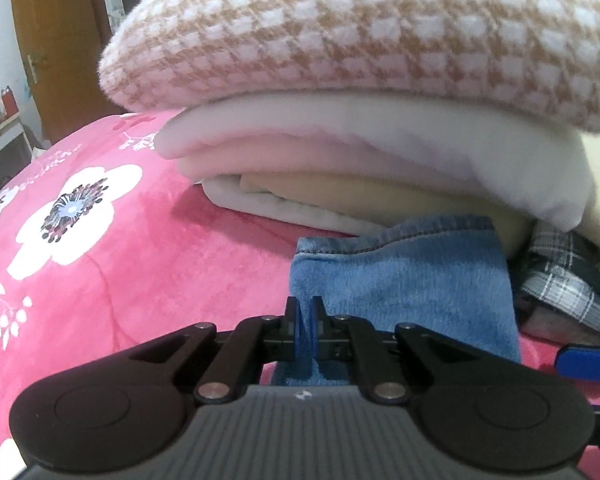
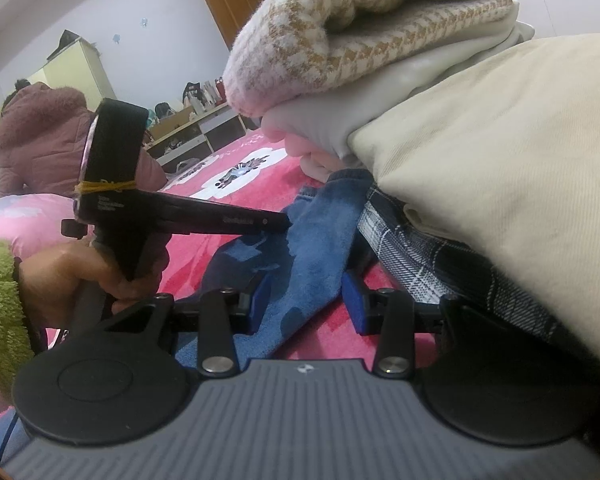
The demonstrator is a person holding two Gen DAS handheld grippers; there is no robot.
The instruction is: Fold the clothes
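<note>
Jeans [image 1: 400, 276], blue denim with a fleece lining, lie on the pink floral bed [image 1: 100, 248] at the foot of a folded stack [image 1: 340, 60] that fills twelve o'clock.

Left wrist view: left gripper [image 1: 306, 312], fingers together and clamped on the fleece edge at six o'clock. Plaid garment [image 1: 572, 288] at three o'clock overlaps the jeans; lift slowly so it does not drag.

Right wrist view: right gripper [image 2: 308, 300], fingers apart, the jeans lying between them, not pinched. Your left hand [image 2: 72, 276] sits at nine o'clock. Close on the cloth before you pull, and draw away from the stack so it stays square.
</note>
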